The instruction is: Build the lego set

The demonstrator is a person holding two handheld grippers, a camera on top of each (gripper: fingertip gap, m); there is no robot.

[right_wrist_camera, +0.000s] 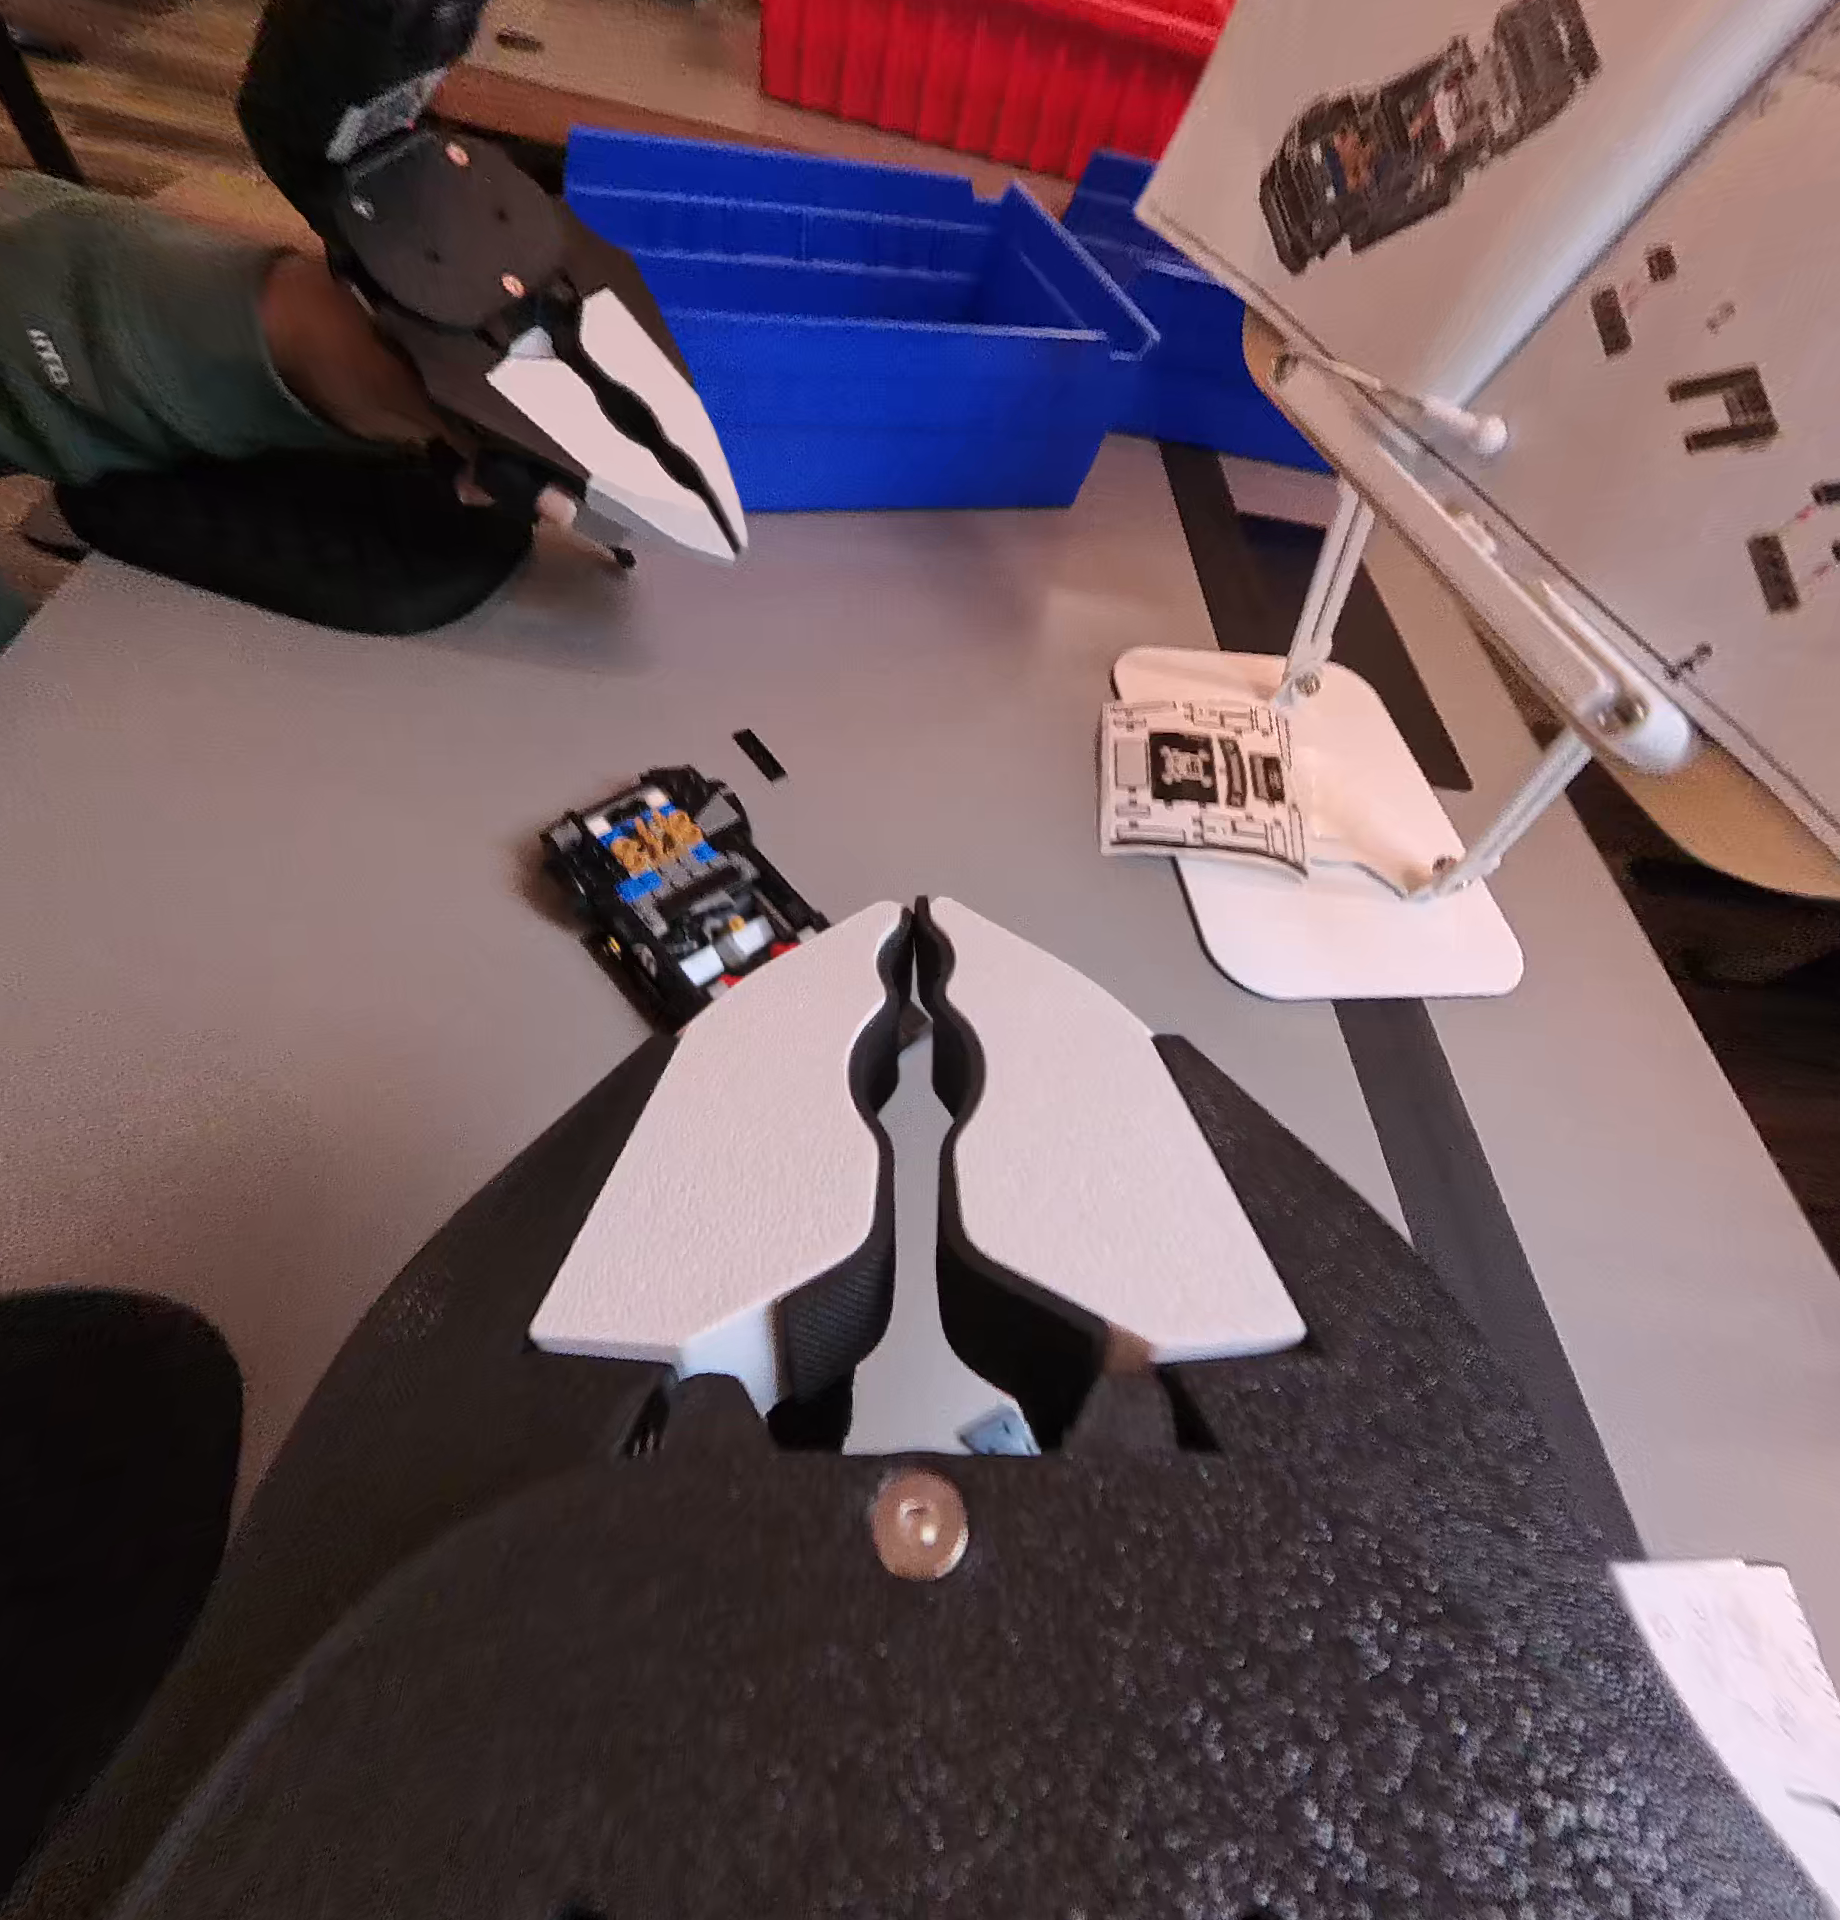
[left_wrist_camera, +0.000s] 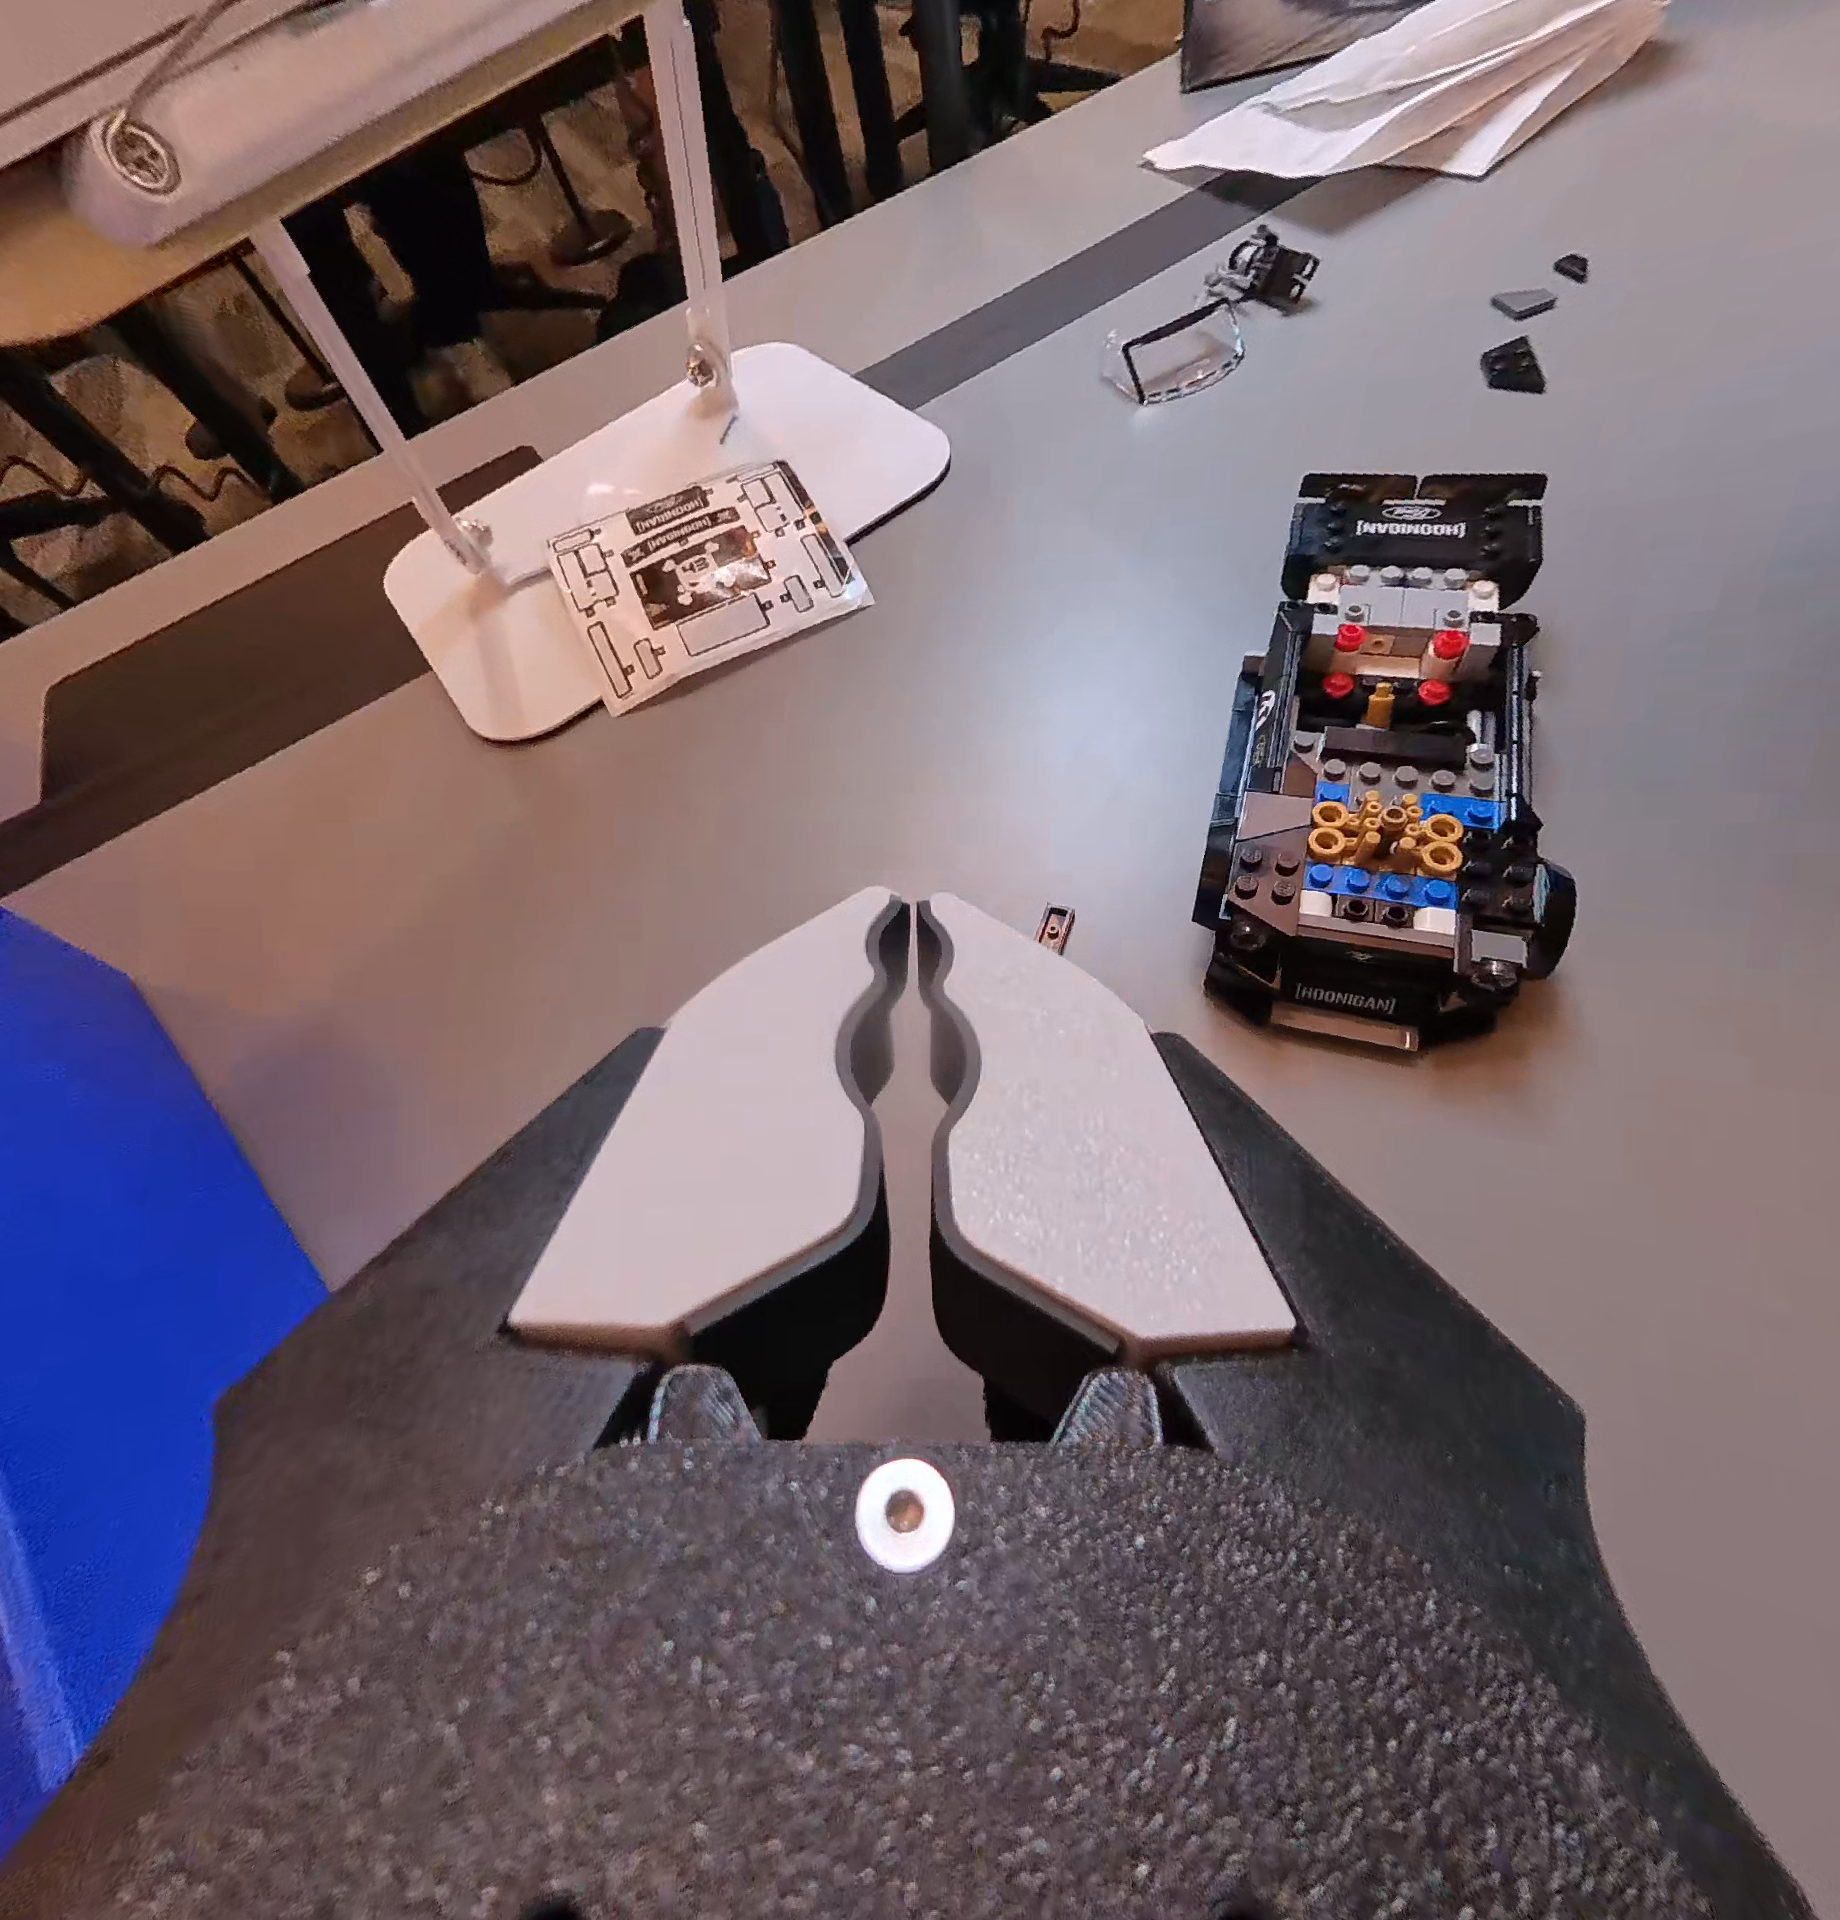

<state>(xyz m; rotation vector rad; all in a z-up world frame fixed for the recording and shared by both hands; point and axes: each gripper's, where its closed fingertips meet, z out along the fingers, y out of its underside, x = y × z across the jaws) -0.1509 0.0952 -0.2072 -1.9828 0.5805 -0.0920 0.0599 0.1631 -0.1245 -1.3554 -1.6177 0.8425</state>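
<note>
right wrist view is motion-blurred; rear of the lego car (right_wrist_camera: pixel 677 896) is hidden behind the right gripper (right_wrist_camera: pixel 915 907), tips pressed together, nothing between them. left gripper (left_wrist_camera: pixel 913 900) likewise closed and empty, hovering over the grey table (left_wrist_camera: pixel 480 935). car sits open-topped to its right, well apart; gold engine bits and red studs showing, no roof or windscreen on it. small black piece (left_wrist_camera: pixel 1055 925) lies just beside the left tips, partly cut off by the finger (left_wrist_camera: pixel 1051 1122). clear windscreen part (left_wrist_camera: pixel 1176 358), a small dark assembly (left_wrist_camera: pixel 1264 272) and three little black wedge pieces (left_wrist_camera: pixel 1515 366) lie loose past the car; assembly too small to make out. sticker sheet (left_wrist_camera: pixel 703 584) rests half on the white stand base (left_wrist_camera: pixel 843 436). instruction booklet (right_wrist_camera: pixel 1622 312) on the stand is cut off at the frame edge. blue bins (right_wrist_camera: pixel 874 343) at the table's far side, one only a blurred edge in the left view. paper bags (left_wrist_camera: pixel 1435 94) top right, cropped
</note>
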